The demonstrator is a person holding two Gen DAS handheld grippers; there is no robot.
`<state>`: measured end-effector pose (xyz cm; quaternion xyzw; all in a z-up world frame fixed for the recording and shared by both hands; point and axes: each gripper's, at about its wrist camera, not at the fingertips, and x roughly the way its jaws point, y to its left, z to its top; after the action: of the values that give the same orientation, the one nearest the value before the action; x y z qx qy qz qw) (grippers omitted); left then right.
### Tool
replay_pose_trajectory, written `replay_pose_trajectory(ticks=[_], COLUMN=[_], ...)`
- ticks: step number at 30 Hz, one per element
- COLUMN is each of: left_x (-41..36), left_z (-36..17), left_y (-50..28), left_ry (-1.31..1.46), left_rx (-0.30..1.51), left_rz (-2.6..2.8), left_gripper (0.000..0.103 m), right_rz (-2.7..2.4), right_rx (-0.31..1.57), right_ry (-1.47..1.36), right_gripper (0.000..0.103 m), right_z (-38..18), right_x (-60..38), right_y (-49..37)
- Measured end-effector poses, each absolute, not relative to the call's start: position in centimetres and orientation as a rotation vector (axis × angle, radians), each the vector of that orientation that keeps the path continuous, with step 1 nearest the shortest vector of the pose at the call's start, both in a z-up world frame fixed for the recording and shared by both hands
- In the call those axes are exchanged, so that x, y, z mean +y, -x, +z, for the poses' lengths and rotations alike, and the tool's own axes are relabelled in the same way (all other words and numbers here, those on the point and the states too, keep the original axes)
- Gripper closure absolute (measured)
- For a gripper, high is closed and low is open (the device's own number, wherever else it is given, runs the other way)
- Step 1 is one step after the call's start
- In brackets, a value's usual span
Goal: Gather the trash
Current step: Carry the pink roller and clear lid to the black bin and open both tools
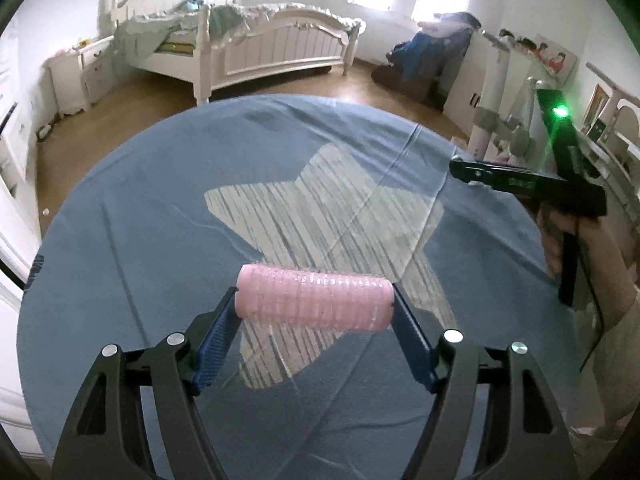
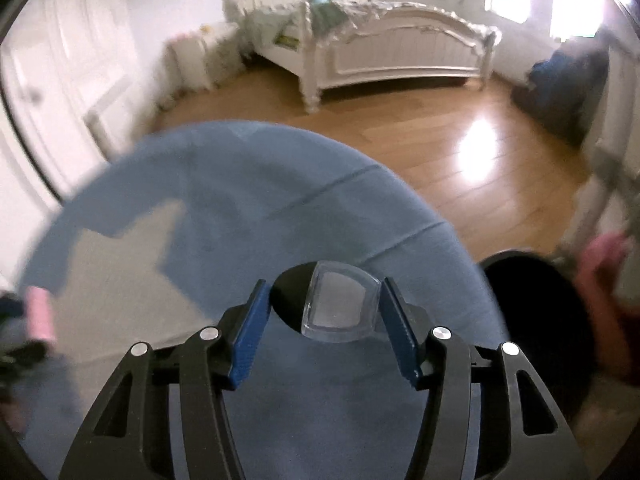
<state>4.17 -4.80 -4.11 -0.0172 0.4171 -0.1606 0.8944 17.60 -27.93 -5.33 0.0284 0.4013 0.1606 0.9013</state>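
My left gripper (image 1: 315,298) is shut on a pink ribbed roller (image 1: 314,298), held crosswise between its blue pads above the round table with a blue cloth (image 1: 140,200). The roller also shows at the left edge of the right wrist view (image 2: 39,312). My right gripper (image 2: 323,304) is shut on a black and clear plastic piece (image 2: 334,304), held over the table's right side (image 2: 280,184). The right gripper shows at the right of the left wrist view (image 1: 528,184). A black bin opening (image 2: 536,320) lies just right of the table, below the right gripper.
A grey star patch (image 1: 320,200) marks the cloth's middle. A white bed (image 1: 256,48) stands across the wooden floor (image 2: 460,152). A white nightstand (image 1: 80,72) is left of it. A dark pile of clothes (image 1: 432,60) and white shelving (image 1: 500,92) are at the right.
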Motion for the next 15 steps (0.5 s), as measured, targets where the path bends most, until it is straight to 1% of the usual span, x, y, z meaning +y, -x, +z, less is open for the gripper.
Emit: replay_pose_trajectory(ticks=[3, 8, 11, 15], left_x=[-5.2, -6.9, -9.0, -13.7], left_z=[-3.3, -1.2, 0.4, 2.4], left_y=[-4.1, -5.1, -5.9, -7.5], left_ry=[0.037, 0.067, 0.071, 0.071], left_rx=[0.826, 0.787, 0.759, 0.734], left_rz=[-0.335, -0.395, -0.444, -0.54], left_gripper=[0.031, 0.031, 0.031, 0.031], right_rz=[0.408, 0.447, 0.44, 0.38], right_rx=[0.775, 0.674, 0.625, 0.566], right_ry=[-0.16, -0.235, -0.279, -0.333], right_gripper=[0.047, 0.047, 0.047, 0.047], right_z=[-3.8, -0.7, 0.9, 1.8], right_x=[-28.7, -30.1, -31.9, -35.3], right_y=[-15.8, -13.2, -12.4, -10.7])
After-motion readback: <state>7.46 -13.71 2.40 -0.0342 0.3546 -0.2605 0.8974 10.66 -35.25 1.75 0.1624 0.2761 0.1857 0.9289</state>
